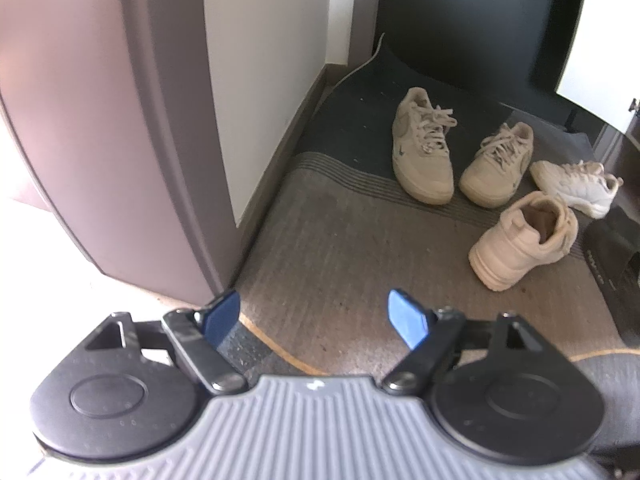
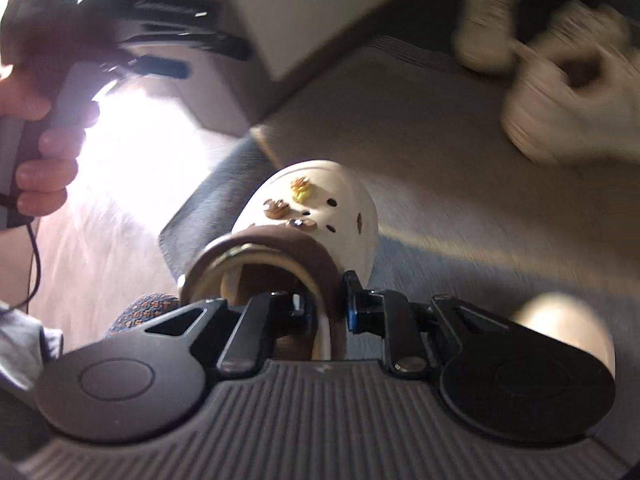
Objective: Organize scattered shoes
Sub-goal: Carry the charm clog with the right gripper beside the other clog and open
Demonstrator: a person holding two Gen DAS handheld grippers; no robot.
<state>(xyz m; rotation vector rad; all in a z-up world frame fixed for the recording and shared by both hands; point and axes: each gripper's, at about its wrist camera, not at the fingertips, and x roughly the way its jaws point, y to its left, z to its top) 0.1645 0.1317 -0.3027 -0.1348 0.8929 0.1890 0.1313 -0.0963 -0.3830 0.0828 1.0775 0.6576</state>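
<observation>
Right gripper [image 2: 326, 308]: jaws drawn close, pads pinching the brown fuzzy collar of a cream clog [image 2: 316, 216] at its heel opening. Clog hangs lifted above the mat [image 2: 420, 152]; long axis runs straight away from the gripper, toe pointing forward, up the frame. Charms sit on the upper: one yellow, two or three brown. No lettering legible on it. Surroundings motion-blurred.

A second pale rounded shape [image 2: 568, 328] shows behind the right jaw arm; too blurred to identify.

Upper left of the right wrist view: a hand [image 2: 44, 152] gripping the handle of the other tool.

Left gripper [image 1: 314, 314]: blue pads set wide apart, nothing between them, hovering over the mat's [image 1: 340, 248] near edge beside a brown door [image 1: 120, 120].

Further out on the mat: two tan lace-up sneakers [image 1: 424, 152] side by side, toes toward the camera, a small swoosh-like mark on the side of the left one. Right of them, a cream chunky sneaker [image 1: 524, 236], toe pointing lower left, and a white sneaker [image 1: 576, 186] lying crosswise. A dark item [image 1: 612, 248] at the right edge carries print too small to read.
</observation>
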